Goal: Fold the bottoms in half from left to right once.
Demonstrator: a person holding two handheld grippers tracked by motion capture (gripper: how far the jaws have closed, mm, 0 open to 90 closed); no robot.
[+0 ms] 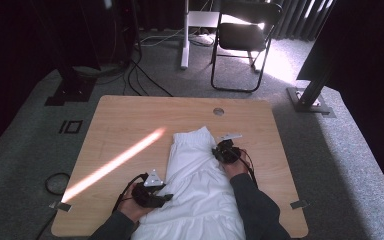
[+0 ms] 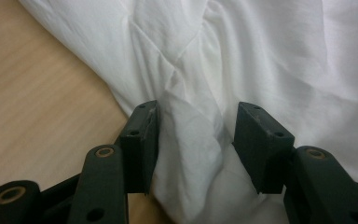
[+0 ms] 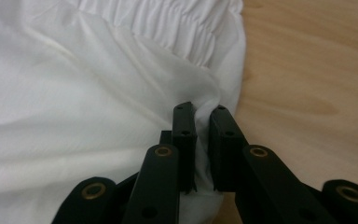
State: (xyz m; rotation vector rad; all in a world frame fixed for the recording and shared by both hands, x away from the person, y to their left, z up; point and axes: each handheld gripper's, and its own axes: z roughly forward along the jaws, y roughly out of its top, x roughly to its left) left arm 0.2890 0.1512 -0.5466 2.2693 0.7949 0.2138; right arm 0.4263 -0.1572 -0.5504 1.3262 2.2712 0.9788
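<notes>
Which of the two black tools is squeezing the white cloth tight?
The right tool, by the gathered waistband: its jaws pinch a fold of the white cloth. The left tool has cloth between wide jaws, unpinched.

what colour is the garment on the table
Plain white garment, with no pattern; it shows best in the right gripper view.

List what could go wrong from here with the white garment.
1. The left gripper stands open around a fold of the white garment, so that side may stay behind.
2. The right gripper pinches only a small bunch near the gathered waistband; it may slip out, or the cloth may drag unevenly across the table.
</notes>
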